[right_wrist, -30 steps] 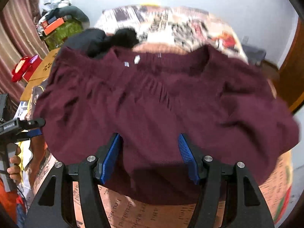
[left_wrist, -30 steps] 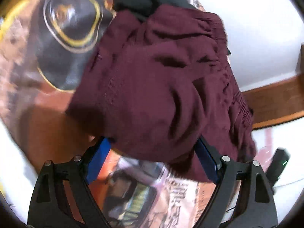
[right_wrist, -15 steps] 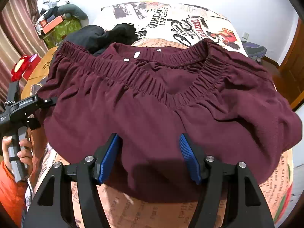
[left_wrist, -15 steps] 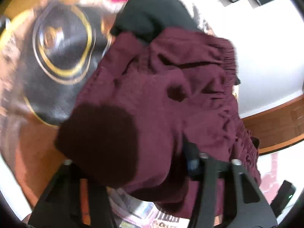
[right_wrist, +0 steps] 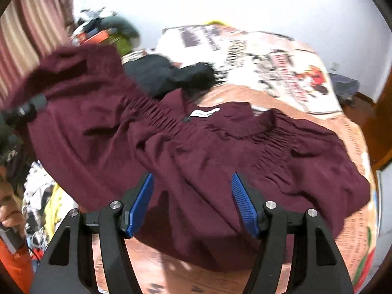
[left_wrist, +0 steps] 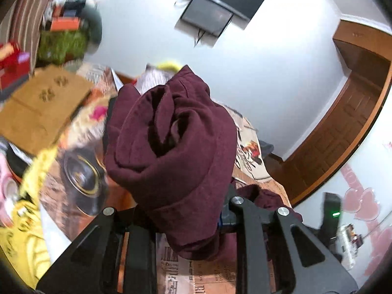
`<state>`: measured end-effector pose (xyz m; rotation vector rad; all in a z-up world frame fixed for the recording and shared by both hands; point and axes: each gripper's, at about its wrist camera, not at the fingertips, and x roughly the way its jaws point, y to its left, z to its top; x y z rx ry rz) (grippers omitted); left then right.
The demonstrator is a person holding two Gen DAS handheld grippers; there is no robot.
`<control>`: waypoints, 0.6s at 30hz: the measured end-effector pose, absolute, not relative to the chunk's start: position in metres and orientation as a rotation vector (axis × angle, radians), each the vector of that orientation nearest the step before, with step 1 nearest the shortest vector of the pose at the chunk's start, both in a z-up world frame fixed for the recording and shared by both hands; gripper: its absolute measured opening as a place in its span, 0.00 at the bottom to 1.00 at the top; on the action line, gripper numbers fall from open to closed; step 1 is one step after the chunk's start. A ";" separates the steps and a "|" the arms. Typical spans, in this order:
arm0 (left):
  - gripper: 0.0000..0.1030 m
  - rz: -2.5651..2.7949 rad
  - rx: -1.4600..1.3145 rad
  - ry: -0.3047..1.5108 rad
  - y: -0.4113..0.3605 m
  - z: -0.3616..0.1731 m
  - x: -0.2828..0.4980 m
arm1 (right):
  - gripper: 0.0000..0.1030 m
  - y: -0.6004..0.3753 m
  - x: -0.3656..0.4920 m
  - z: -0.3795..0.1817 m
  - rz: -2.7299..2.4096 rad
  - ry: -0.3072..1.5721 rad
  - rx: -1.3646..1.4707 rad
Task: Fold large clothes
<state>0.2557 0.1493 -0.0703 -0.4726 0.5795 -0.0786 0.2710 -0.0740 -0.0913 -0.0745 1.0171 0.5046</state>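
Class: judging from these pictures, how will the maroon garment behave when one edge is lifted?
Probably floppy: the maroon garment bunches and droops from the left gripper. Likely light, since one pinch lifts it. Its elastic waistband will probably pucker.

This is a bedroom in a home. A bed (right_wrist: 281, 56) with a printed comic-style cover fills the middle of the room, and clothes lie on it: a maroon garment (right_wrist: 208, 161) and a black one (right_wrist: 166, 78) behind it. Above the bed, a flat television (left_wrist: 215, 12) hangs on the white wall (left_wrist: 269, 78). To the right of the bed stands a wooden door (left_wrist: 343, 122). To its left, striped curtains (right_wrist: 31, 36) hang beside a heap of boxes and household clutter (left_wrist: 66, 24).
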 end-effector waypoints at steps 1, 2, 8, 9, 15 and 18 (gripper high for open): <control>0.21 -0.070 -0.453 0.571 0.159 -0.065 0.251 | 0.60 -0.063 0.271 -0.099 0.531 1.042 -0.077; 0.21 -0.063 -0.430 0.570 0.156 -0.061 0.249 | 0.60 -0.051 0.270 -0.109 0.557 1.068 -0.086; 0.21 0.023 -0.308 0.649 0.131 -0.075 0.262 | 0.61 -0.013 0.275 -0.160 0.657 1.214 -0.079; 0.21 0.033 -0.291 0.656 0.127 -0.078 0.265 | 0.61 -0.014 0.276 -0.161 0.657 1.218 -0.078; 0.21 0.017 -0.236 0.650 0.092 -0.069 0.276 | 0.60 -0.058 0.281 -0.135 0.680 1.163 0.015; 0.21 -0.021 -0.185 0.639 0.060 -0.061 0.292 | 0.60 -0.098 0.280 -0.110 0.615 1.086 0.054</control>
